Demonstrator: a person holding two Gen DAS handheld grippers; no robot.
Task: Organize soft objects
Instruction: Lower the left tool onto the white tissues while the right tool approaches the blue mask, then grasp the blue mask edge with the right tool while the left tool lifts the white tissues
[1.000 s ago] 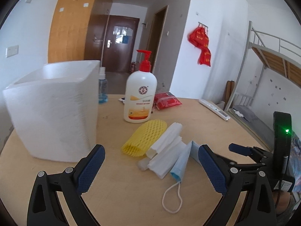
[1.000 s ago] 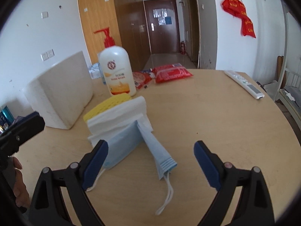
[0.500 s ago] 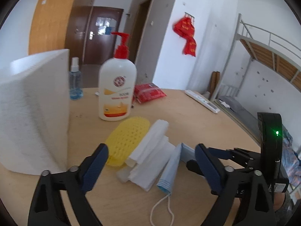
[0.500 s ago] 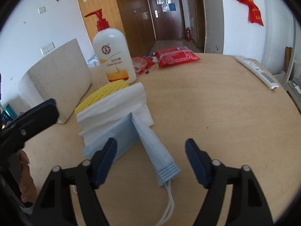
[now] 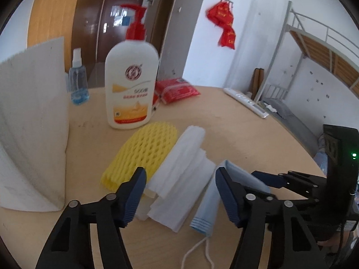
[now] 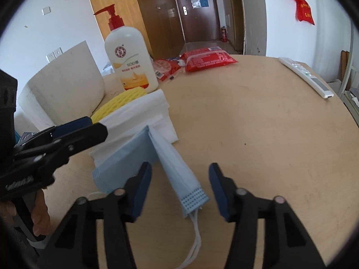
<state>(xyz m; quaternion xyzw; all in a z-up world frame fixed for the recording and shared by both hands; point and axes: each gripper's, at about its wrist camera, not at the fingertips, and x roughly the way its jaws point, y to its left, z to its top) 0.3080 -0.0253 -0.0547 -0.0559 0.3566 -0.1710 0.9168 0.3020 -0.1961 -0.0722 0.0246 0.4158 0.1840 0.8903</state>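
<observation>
A folded white tissue [image 5: 179, 174] lies on the wooden table between a yellow foam net [image 5: 143, 152] and a folded blue face mask [image 5: 208, 199]. My left gripper [image 5: 180, 198] is open, its jaws on either side of the tissue's near end. My right gripper [image 6: 179, 187] is open, its jaws on either side of the near fold of the mask [image 6: 179, 172]. The tissue [image 6: 139, 121] and the foam net [image 6: 119, 103] lie behind the mask in the right wrist view. The left gripper [image 6: 74, 130] shows there from the side.
A white foam box [image 5: 29, 121] stands at the left. A lotion pump bottle [image 5: 131, 83] stands behind the net, a blue spray bottle [image 5: 77, 83] beside it. Red packets [image 5: 177, 89] and a white remote [image 5: 246, 102] lie farther back.
Both grippers have moved forward and lower toward the pile. The left jaws have narrowed around the tissue; the right jaws have narrowed around the mask.
</observation>
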